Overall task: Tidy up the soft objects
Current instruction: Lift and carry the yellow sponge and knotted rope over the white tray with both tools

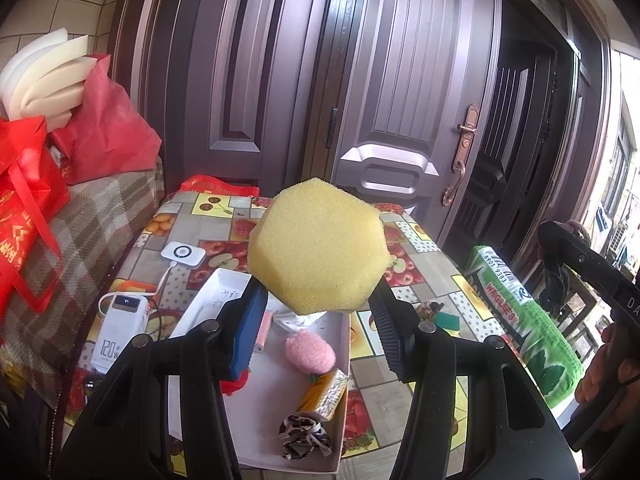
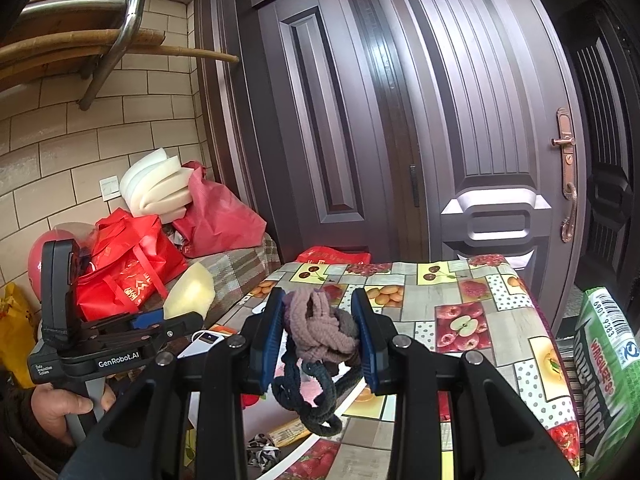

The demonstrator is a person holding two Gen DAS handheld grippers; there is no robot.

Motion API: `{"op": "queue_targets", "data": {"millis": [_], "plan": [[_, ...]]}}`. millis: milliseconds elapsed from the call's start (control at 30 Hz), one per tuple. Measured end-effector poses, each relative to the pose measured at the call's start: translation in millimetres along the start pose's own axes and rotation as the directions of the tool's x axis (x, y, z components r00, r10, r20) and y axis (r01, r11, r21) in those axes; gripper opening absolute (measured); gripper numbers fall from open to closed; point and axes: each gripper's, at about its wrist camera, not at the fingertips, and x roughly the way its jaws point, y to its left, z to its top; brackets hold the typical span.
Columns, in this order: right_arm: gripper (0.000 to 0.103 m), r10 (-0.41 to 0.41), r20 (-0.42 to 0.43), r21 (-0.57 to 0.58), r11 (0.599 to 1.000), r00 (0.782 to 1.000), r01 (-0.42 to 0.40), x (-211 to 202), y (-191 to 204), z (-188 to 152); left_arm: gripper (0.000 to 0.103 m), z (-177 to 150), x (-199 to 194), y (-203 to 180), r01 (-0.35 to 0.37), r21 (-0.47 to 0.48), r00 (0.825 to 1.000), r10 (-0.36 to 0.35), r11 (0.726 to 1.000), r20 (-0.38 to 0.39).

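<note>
My left gripper [image 1: 316,306] is shut on a yellow sponge [image 1: 318,246] and holds it above the white tray [image 1: 208,292]. In the tray lie a pink fluffy ball [image 1: 310,352], an orange-wrapped block [image 1: 324,394], a black-and-white scrunchie [image 1: 304,436] and a red item partly hidden by the left finger. My right gripper [image 2: 318,336] is shut on a bundle of hair ties [image 2: 320,328], mauve on top, dark ones dangling, held above the table. The left gripper with the sponge [image 2: 190,294] also shows at the left of the right wrist view.
The fruit-print tablecloth [image 1: 404,280] covers the table. A white power bank [image 1: 116,332] and small white device [image 1: 183,255] lie left of the tray. A green Wrigley's pillow [image 1: 524,320] stands at the right edge. Red bags [image 1: 28,184] sit on a plaid sofa; doors stand behind.
</note>
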Motion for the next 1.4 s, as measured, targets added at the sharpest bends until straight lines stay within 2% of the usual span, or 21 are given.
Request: {"op": "queue_targets", "data": {"millis": [833, 1400], "plan": [[0.034, 0.045, -0.037, -0.02, 0.999, 0.998, -0.046, 27.7, 27.8, -4.8, 0.052, -6.5, -3.4, 46.0, -0.018, -0.027, 1.0, 0.017, 0.999, -0.016], [0.034, 0.084, -0.083, -0.035, 0.996, 0.993, -0.087, 53.9, 50.4, -11.9, 0.052, -12.9, 6.6, 73.5, -0.025, -0.045, 0.998, 0.022, 0.999, -0.059]]}}
